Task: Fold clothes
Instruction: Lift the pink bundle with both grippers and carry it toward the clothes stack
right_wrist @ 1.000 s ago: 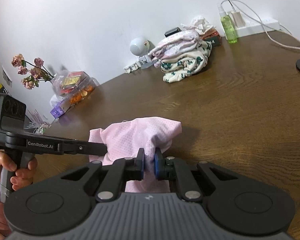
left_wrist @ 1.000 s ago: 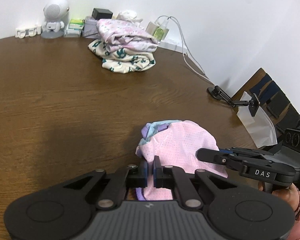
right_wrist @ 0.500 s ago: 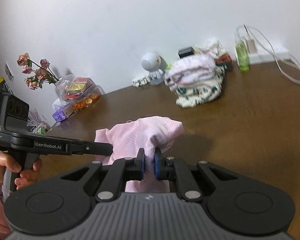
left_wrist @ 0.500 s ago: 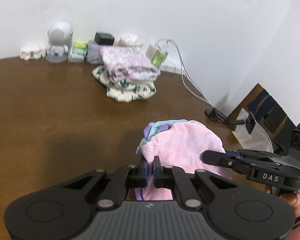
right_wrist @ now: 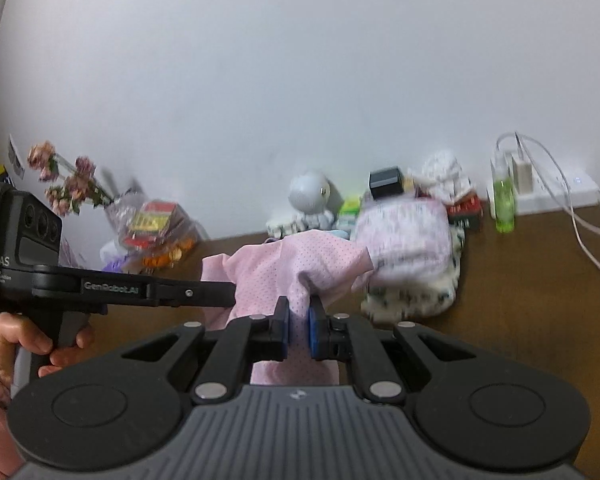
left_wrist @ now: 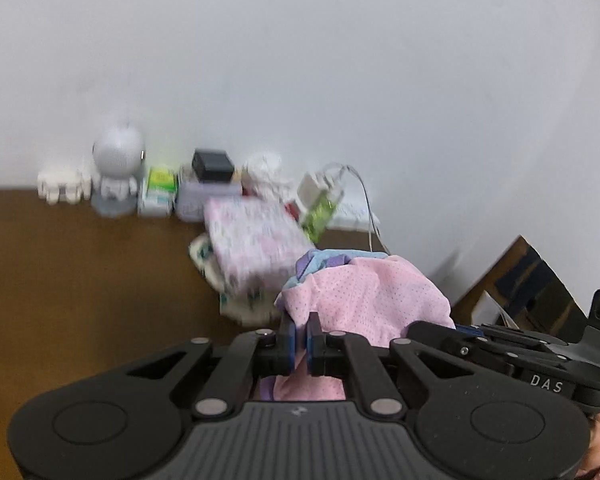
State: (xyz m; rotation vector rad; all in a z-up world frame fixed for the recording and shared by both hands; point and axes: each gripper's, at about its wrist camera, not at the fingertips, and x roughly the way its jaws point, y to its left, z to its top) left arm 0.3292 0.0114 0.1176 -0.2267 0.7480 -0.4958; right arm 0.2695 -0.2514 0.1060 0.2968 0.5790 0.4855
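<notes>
Both grippers are pinching the same pink mesh garment [left_wrist: 364, 300], and it hangs between them up off the brown table [left_wrist: 80, 280], bunched into a soft hump with a bit of blue and lilac fabric showing at its far edge. The left gripper [left_wrist: 301, 340] has its blue pads squeezed nearly together on a thin fold, and the right gripper [right_wrist: 299, 330] is clamped the same way on a slightly thicker gather of the cloth. It looks very light and floppy, the sort of perforated knit that sags wherever it isn't held, so I'd judge it needs holding at two well-spread corners or along a hem, not by the middle of a bunch, if it is to open flat for folding. It shouldn't be fragile, though thin fabric could slip from a shallow pinch. Behind it, near the wall, sits a stack of folded clothes [right_wrist: 410, 248].
</notes>
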